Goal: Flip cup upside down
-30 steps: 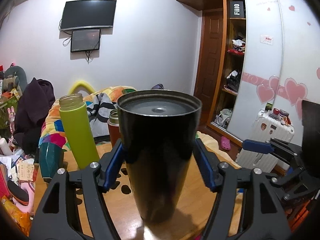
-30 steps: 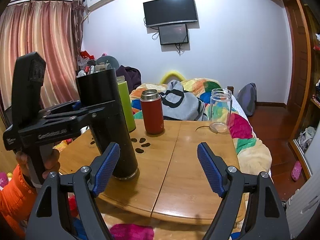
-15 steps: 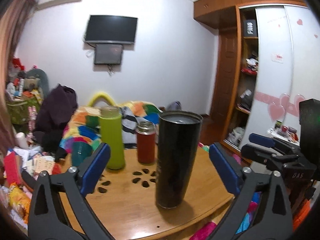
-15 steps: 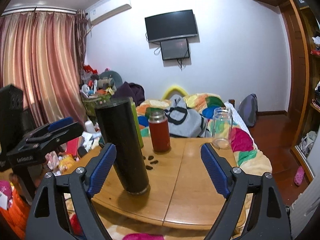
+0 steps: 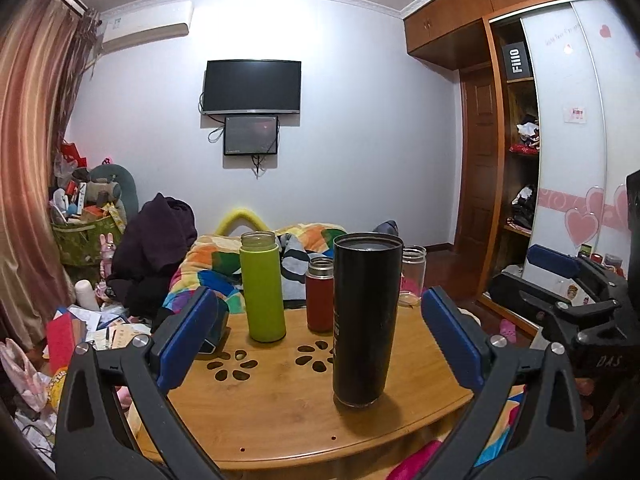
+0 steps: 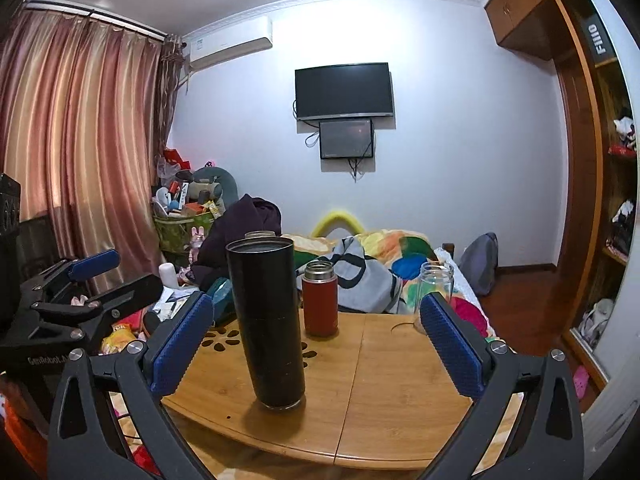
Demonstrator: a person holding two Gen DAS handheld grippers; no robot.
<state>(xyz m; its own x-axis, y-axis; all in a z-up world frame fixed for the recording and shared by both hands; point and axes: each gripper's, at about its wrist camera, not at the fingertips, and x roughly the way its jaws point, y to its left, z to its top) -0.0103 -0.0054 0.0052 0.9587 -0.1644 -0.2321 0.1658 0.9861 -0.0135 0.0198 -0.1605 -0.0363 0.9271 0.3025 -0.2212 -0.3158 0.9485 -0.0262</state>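
Black cup [image 5: 366, 318] upright on wood table [image 5: 280, 412], free btwn wide-open left tongs [image 5: 320, 338]; right tongs [image 6: 316, 344] wide too.

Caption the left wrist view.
Open left hand-held gripper facing black cup standing free on wooden table.

One black cup [image 5: 366, 320], one green bottle [image 5: 263, 286], one red flask [image 5: 320, 294], one clear glass jar [image 5: 412, 276], one wooden table [image 5: 280, 408]; two wall-mounted screens [image 5: 252, 86]; two grippers: left gripper [image 5: 320, 352], right gripper [image 6: 316, 352].
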